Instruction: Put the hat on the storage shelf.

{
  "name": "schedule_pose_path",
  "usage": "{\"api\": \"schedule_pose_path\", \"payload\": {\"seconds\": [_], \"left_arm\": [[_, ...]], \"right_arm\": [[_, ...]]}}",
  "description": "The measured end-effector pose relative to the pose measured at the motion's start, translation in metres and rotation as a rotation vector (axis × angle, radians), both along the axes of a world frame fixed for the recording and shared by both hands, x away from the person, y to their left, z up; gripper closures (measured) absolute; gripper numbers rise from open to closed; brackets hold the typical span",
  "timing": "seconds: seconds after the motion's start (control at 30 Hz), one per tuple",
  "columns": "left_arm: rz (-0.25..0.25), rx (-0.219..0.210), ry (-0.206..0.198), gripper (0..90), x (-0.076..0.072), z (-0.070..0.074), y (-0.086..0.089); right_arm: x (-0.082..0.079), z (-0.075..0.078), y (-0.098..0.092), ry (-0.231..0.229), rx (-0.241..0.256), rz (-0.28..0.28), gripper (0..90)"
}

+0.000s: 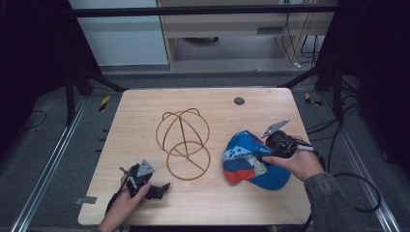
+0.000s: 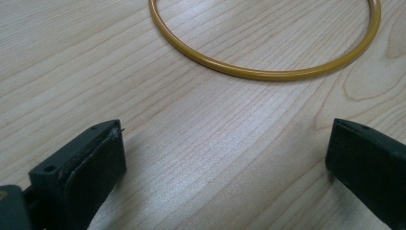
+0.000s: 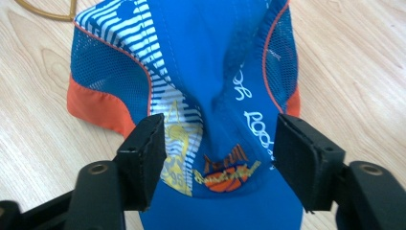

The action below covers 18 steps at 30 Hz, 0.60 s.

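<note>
Left gripper (image 1: pixel 163 187): sits at the near left of the counter, held by the person's left hand (image 1: pixel 122 205), with a grey three-cornered plate on top. Its jaws point right, toward the wire frame.
Left jaws: spread wide apart in the left gripper view, with bare wood between them and nothing held. They hover low over or rest on the counter; I cannot tell which.
Counter (image 1: pixel 212 203): light wood with a visible grain, and a small dark round disc (image 1: pixel 239 101) near its far edge, right of centre.
Wire frame (image 1: pixel 183 143): a yellow-brown frame of hoops at the middle of the counter, a domed cage of loops on the far side and a round ring on the near side. The ring's near arc (image 2: pixel 268 73) lies flat on the wood just beyond the left jaws, apart from them.
Cap (image 1: pixel 251 159): a blue cap with white-striped panels, mesh sides and orange trim lies right of the frame, close to it, at the near right of the counter. A printed orange emblem shows on its crown (image 3: pixel 225 76).
Right gripper (image 3: pixel 218 158): held by the person's right hand (image 1: pixel 297 164) at the cap's right side.
Right jaws: partly open, one on each side of a raised fold of the cap's fabric, close against it; whether they pinch it I cannot tell.
</note>
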State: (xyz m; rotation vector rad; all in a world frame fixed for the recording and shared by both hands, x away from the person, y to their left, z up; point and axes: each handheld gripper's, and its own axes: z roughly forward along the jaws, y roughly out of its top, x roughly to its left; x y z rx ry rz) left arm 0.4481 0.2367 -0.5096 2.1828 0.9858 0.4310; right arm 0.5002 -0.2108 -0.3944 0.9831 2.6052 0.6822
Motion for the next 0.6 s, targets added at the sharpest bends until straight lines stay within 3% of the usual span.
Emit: {"api": "schedule_pose_path", "payload": {"seconds": [0.13, 0.27, 0.6], "left_arm": [[0.000, 0.000, 0.000, 0.0, 0.000, 0.000, 0.000], [0.000, 0.000, 0.000, 0.0, 0.000, 0.000, 0.000], [0.000, 0.000, 0.000, 0.0, 0.000, 0.000, 0.000]], "right_arm": [[0.004, -0.007, 0.003, 0.020, -0.009, 0.000, 42.6], [0.011, -0.015, 0.005, 0.050, 0.013, 0.004, 49.2], [0.018, -0.019, 0.010, 0.084, 0.029, 0.033, 65.8]]}}
